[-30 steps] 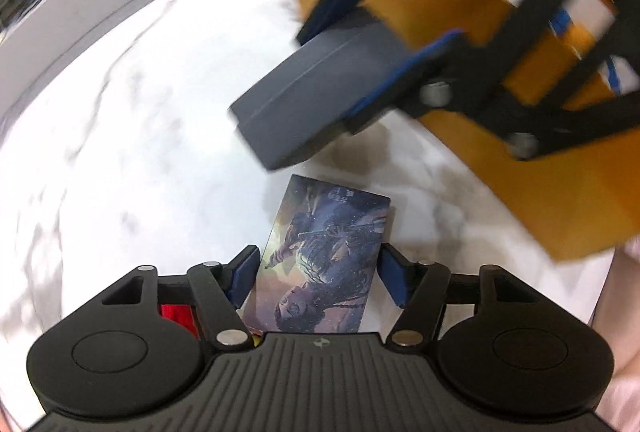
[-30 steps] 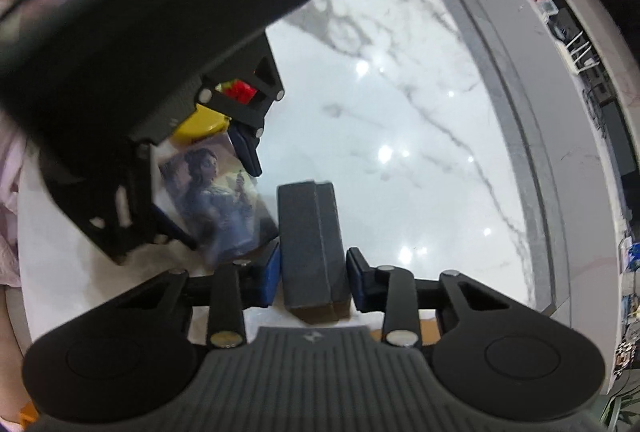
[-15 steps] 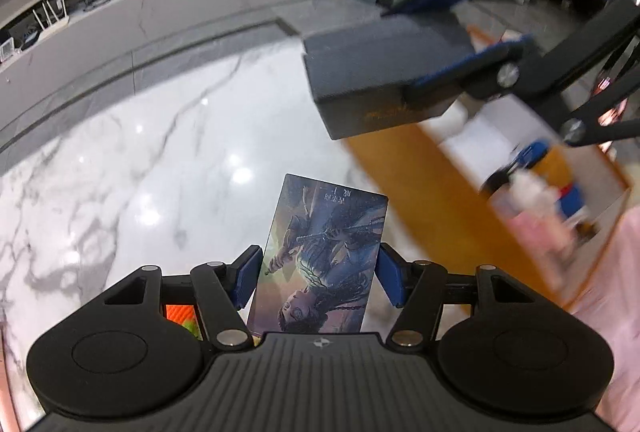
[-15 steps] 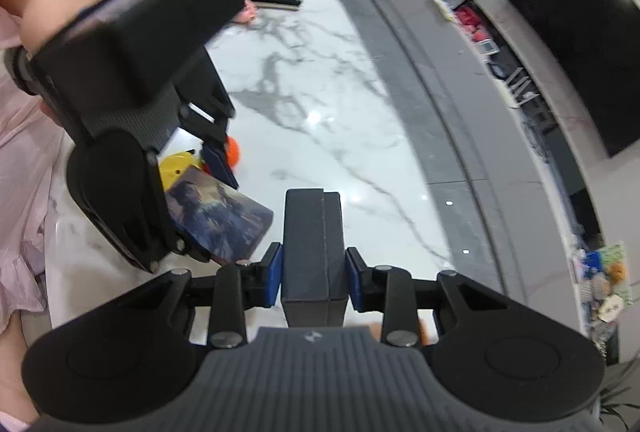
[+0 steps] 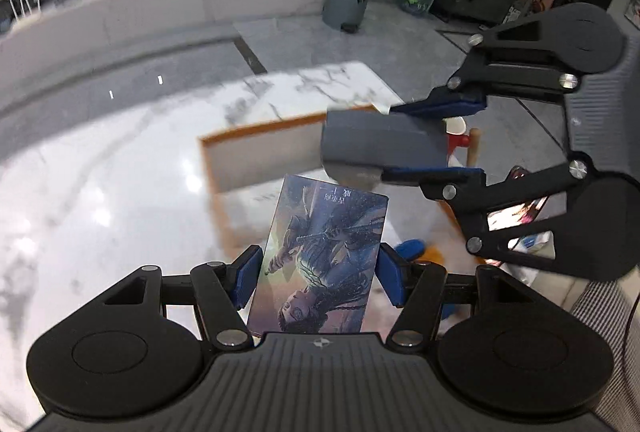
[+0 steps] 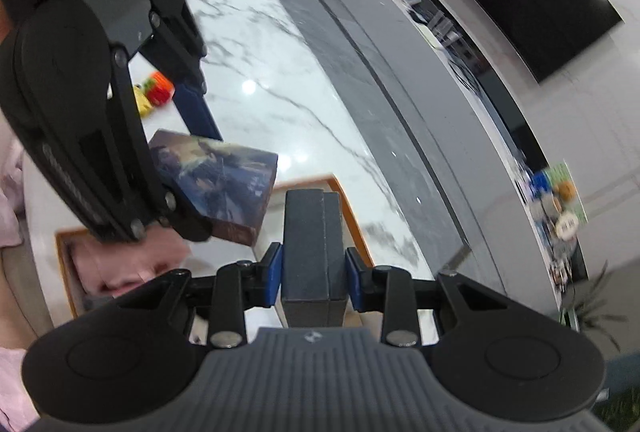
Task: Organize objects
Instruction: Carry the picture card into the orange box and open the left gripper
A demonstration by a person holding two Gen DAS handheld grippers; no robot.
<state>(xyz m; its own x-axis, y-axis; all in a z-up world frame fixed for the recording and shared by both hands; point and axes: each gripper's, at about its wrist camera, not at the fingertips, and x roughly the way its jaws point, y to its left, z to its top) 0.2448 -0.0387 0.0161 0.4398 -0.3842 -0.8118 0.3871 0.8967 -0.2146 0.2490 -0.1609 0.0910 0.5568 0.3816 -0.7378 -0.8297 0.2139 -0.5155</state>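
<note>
Picture box point(image 5: 320, 264) clamped by its side edges between the blue pads of the left gripper point(image 5: 318, 274), held in the air above the table. Dark grey case point(image 6: 313, 252) gripped narrow-side in the right gripper point(image 6: 313, 274), likewise lifted. Below and beyond both: orange-rimmed tray point(image 5: 256, 129) on the white marble table point(image 5: 100, 183)
</note>
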